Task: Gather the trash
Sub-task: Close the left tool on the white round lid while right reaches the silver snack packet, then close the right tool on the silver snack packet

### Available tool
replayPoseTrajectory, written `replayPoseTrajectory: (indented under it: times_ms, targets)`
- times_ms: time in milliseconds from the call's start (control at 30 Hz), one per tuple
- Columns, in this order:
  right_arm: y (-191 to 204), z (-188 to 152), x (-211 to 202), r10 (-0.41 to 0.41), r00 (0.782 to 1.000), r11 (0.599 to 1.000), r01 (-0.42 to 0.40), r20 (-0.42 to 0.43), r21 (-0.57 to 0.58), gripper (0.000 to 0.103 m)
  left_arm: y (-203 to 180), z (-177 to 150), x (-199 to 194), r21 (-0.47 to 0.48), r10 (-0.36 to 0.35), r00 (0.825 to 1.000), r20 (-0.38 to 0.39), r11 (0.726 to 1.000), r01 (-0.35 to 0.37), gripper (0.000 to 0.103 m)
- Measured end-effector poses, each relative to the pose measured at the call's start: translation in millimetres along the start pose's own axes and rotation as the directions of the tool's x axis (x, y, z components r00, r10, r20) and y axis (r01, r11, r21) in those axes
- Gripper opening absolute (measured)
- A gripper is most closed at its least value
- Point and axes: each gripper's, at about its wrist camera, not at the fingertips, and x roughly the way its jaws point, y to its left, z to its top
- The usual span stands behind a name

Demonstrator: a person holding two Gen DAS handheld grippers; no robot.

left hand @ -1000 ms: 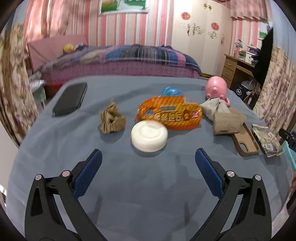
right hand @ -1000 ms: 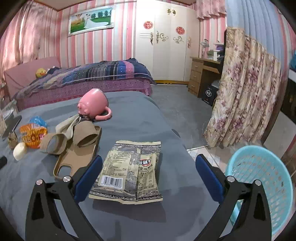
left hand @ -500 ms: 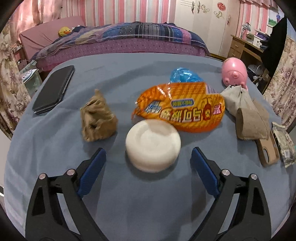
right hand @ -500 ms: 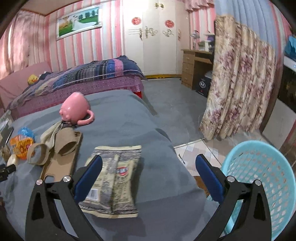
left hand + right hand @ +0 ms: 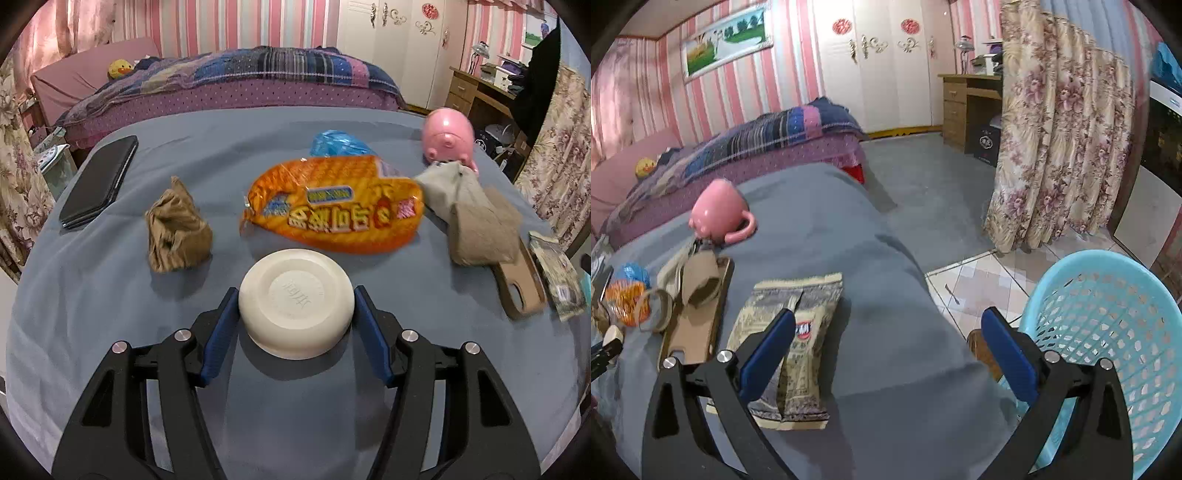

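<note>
The white bowl [image 5: 295,302] sits upside down on the grey worktop [image 5: 295,413], just in front of the orange wrapper [image 5: 332,206], and my left gripper [image 5: 293,325] has its pads touching the bowl's two sides. I'd squeeze low on the wall and lift straight up (the rounded sides look slippery), clear of the brown wad [image 5: 177,236] to its left. My right gripper [image 5: 886,345] hangs wide open, holding nothing, over the worktop edge beside the blue basket [image 5: 1108,332].

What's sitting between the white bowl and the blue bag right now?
The orange snack bag lies between the white bowl and the blue bag, as the left wrist view shows.
</note>
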Motion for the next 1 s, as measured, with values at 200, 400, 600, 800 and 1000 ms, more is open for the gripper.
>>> replayPoseTrajectory:
  times_ms: [200,400,600,800,1000]
  targets:
    - [17.2,-10.7,15.1,0.047,0.995,0.998,-0.051,-0.092,-0.043,0.089,-14.6,-14.8,-20.6,0.034,0.009,0.998,0.054,0.999,-0.011,0.061]
    - [36.6,-17.6,19.9,0.086,0.986,0.99,-0.101,-0.143,-0.102,0.066,-12.6,-15.3,-19.5,0.03,0.009,0.999,0.05,1.0,-0.011,0.061]
    - [51.8,-21.3,16.3,0.099,0.984,0.982,-0.121,-0.151,-0.147,0.038,-6.4,-15.0,-16.9,0.005,0.006,0.999,0.04,1.0,-0.007,0.061]
    - [53.9,-22.2,13.3,0.054,0.991,0.981,-0.075,-0.121,-0.178,0.017,-0.9,-15.1,-16.1,-0.018,-0.016,0.999,0.038,1.0,0.017,0.061]
    - [46.7,-19.2,5.0,0.083,0.992,0.986,-0.096,-0.095,-0.138,0.007,0.3,-15.5,-17.8,-0.027,-0.022,0.999,0.045,0.999,0.023,0.061]
